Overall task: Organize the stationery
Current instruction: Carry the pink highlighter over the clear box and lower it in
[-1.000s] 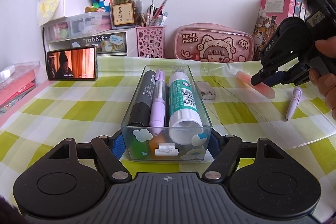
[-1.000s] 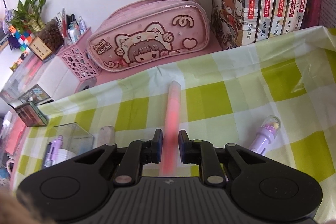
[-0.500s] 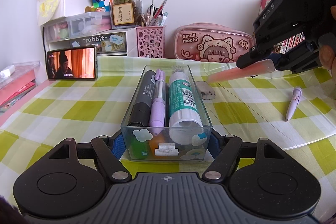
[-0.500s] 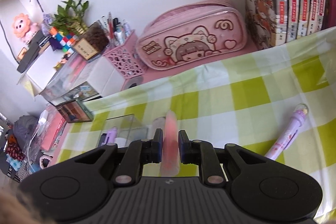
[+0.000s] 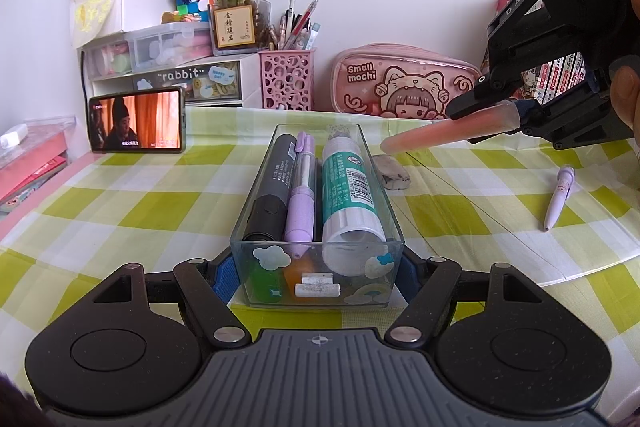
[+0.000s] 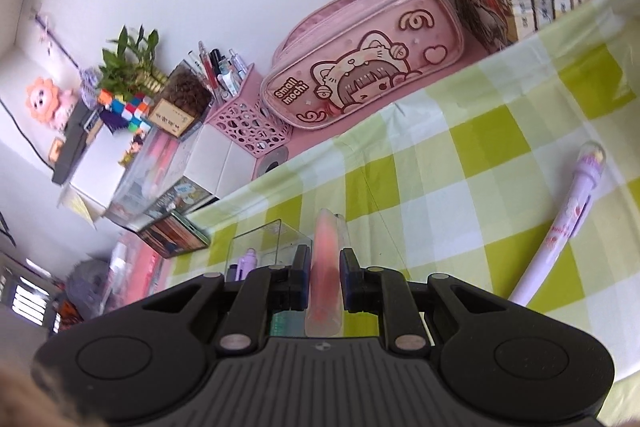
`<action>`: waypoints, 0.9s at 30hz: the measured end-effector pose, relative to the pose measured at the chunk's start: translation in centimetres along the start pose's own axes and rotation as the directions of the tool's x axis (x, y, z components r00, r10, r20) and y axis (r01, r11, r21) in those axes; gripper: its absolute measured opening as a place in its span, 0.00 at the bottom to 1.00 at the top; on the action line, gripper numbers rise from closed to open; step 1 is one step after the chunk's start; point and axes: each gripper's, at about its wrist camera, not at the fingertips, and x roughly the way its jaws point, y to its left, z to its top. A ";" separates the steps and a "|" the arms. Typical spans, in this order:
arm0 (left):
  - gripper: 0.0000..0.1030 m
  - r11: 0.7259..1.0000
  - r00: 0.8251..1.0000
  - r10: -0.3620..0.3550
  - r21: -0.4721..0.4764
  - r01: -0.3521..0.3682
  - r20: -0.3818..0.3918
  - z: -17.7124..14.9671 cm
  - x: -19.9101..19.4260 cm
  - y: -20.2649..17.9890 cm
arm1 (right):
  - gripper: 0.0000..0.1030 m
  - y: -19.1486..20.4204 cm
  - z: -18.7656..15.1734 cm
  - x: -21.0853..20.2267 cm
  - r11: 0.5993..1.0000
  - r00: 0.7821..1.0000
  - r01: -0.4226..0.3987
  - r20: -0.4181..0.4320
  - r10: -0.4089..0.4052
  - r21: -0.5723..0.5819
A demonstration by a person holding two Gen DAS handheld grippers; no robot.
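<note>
Tablecloth (image 5: 160, 203) was green-white check. Held pen (image 5: 448, 133) coral pink. Loose pen (image 5: 558, 197) lilac. Pencil case (image 5: 404, 83) pink, cartoon-printed. Glue stick (image 5: 348, 195) teal-white.

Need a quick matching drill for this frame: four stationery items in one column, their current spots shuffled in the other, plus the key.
1. pink pen
2. glue stick
3. eraser
4. lilac pen

A. lying inside the clear box
B. on the cloth just right of the box
C. alone on the cloth, far right
D. held in the right gripper, off the table

Pairs: 1-D, 2-A, 3-B, 4-C
</note>
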 end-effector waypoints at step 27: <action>0.70 1.000 1.000 0.000 0.000 0.000 0.000 0.0 0.0 0.0 | 0.09 7.6 -4.5 2.7 0.975 0.992 -0.020 -0.128 -0.008 -0.221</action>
